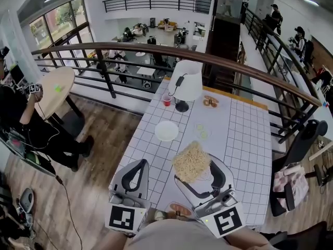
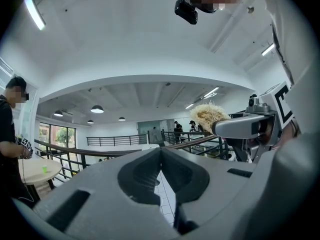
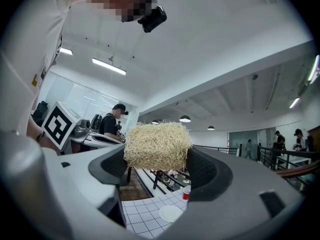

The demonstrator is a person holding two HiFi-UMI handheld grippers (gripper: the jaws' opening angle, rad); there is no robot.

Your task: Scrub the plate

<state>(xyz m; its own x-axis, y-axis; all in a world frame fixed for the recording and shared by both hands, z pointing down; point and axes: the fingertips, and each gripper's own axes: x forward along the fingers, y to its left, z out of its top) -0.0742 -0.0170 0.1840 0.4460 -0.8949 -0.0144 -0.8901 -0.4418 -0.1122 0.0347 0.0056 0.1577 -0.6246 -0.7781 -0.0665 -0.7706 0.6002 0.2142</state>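
Observation:
A white plate (image 1: 166, 130) lies empty in the middle of the white tiled table (image 1: 244, 139); in the right gripper view the plate (image 3: 170, 213) shows low between the jaws. My right gripper (image 1: 193, 166) is shut on a straw-coloured scrubber (image 1: 191, 161), held above the table nearer to me than the plate. The scrubber (image 3: 157, 145) fills the gap between the jaws of the right gripper (image 3: 157, 164). My left gripper (image 1: 138, 163) hovers beside it on the left, shut with nothing in it; the left gripper (image 2: 160, 156) has its jaws meeting. From there the scrubber (image 2: 208, 116) shows to the right.
Beyond the plate stand a white lamp (image 1: 186, 82), a red cup (image 1: 166, 101) and a dish of food (image 1: 210, 102). Green slices (image 1: 200, 130) lie right of the plate. A railing (image 1: 156, 53) runs behind the table. A person (image 1: 21, 119) sits at a round table on the left.

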